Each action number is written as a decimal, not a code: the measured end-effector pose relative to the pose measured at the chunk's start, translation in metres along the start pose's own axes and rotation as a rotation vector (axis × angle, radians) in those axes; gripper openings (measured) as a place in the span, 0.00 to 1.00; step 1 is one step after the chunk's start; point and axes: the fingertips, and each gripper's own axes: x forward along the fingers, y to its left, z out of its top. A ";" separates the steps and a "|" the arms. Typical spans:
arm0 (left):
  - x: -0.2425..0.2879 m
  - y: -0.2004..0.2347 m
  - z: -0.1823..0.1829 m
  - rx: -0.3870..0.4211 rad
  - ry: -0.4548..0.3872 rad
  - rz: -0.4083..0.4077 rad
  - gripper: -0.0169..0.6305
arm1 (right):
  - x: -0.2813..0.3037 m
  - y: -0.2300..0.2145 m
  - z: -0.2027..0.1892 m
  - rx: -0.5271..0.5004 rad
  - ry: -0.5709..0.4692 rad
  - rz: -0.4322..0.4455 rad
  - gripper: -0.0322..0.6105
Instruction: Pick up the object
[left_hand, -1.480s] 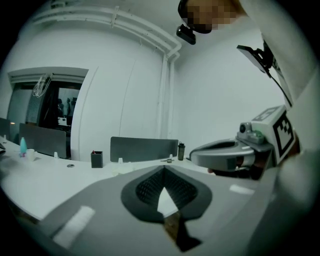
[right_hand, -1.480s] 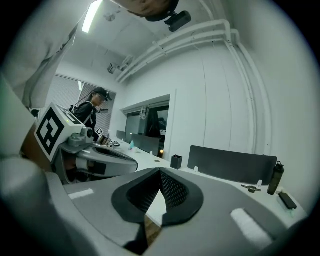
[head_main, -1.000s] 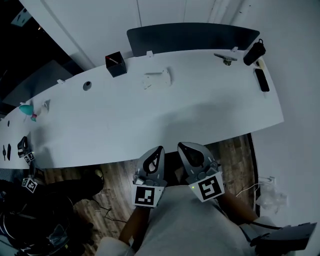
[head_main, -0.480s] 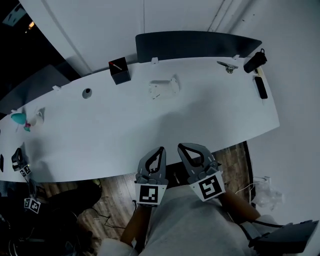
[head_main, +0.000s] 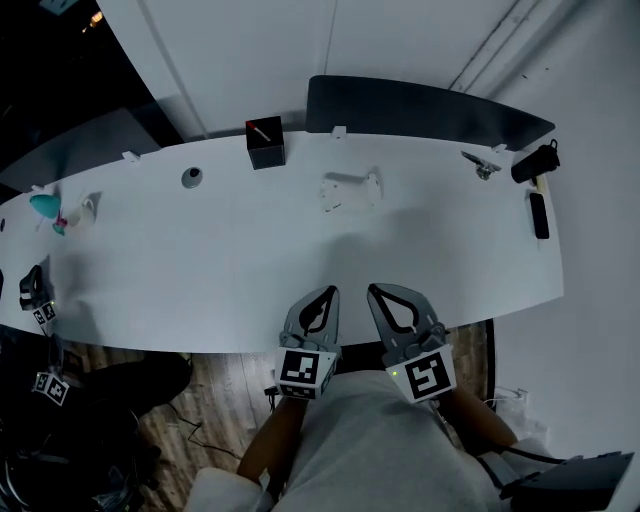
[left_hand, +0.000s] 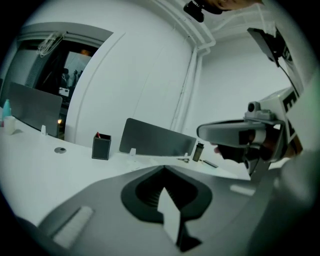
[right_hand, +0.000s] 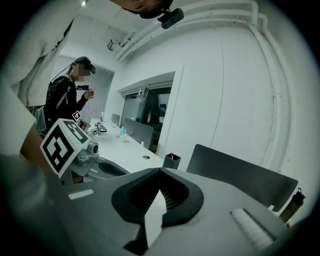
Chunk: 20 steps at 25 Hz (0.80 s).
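A small white object (head_main: 352, 190) lies on the long white table (head_main: 240, 270), toward its far side and just ahead of me. My left gripper (head_main: 327, 293) and right gripper (head_main: 376, 291) are held side by side at the table's near edge, well short of the object. Both are shut with nothing between the jaws. In the left gripper view the closed jaws (left_hand: 164, 169) point over the table, and the right gripper (left_hand: 235, 132) shows beside them. The right gripper view shows its own closed jaws (right_hand: 160, 171) and the left gripper's marker cube (right_hand: 62, 145).
A black pen box (head_main: 266, 143) and a dark divider panel (head_main: 430, 110) stand along the far edge. A black bottle (head_main: 533, 163), a dark flat device (head_main: 539, 214) and a small metal item (head_main: 482, 165) lie at the right end. A person (right_hand: 60, 107) stands beyond the left end.
The head view has swung, so the table and its things sit further right and lower in the picture. Both grippers stay shut at the near edge, shifted slightly right.
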 end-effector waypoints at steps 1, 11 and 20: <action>0.008 0.001 -0.003 -0.009 0.010 0.003 0.03 | 0.001 -0.005 -0.002 0.000 -0.007 0.004 0.05; 0.094 0.029 -0.047 -0.344 0.130 0.126 0.03 | -0.002 -0.065 -0.025 0.048 -0.023 -0.013 0.05; 0.161 0.055 -0.071 -0.771 0.062 0.120 0.24 | -0.005 -0.096 -0.052 0.076 0.014 0.001 0.05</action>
